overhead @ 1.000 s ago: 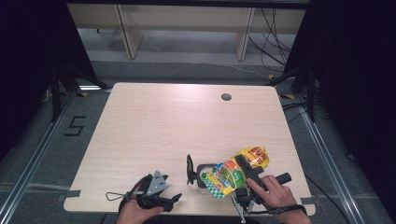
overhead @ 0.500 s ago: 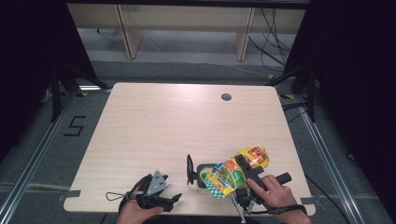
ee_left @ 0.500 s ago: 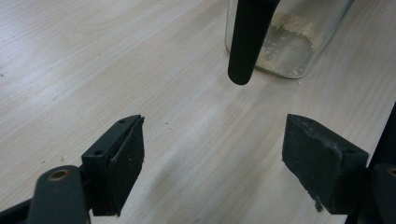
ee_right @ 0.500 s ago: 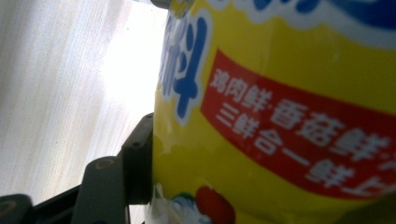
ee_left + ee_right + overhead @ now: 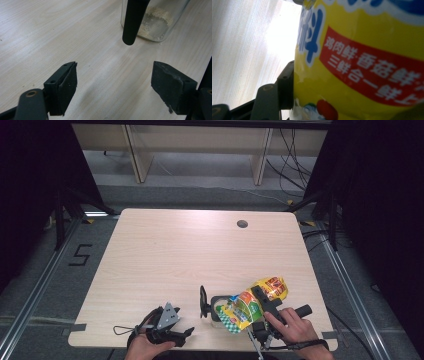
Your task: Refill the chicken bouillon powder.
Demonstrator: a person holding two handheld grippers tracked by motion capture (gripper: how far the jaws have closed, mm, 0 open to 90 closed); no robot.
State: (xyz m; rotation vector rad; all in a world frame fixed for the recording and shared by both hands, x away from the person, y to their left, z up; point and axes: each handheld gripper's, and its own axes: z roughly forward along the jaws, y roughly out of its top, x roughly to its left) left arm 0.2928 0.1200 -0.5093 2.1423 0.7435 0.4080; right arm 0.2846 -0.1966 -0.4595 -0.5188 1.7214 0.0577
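Note:
A yellow snack-style bag (image 5: 248, 303) with a red label (image 5: 372, 67) is clamped in my right gripper (image 5: 258, 296), tilted with its lower end over a glass jar (image 5: 216, 309) near the table's front edge. The jar (image 5: 156, 22) holds a thin layer of pale granules. A black lid or handle (image 5: 203, 301) stands at the jar's left side and shows as a black bar (image 5: 133, 20) before the jar. My left gripper (image 5: 115, 85) lies open at the front left (image 5: 186, 333), a short way from the jar, with nothing between its fingers.
The light wooden table (image 5: 190, 255) has a round cable hole (image 5: 242, 224) at the back right. Tape strips (image 5: 77, 327) mark the front corners. Black frame legs and cables stand around the table on the grey floor.

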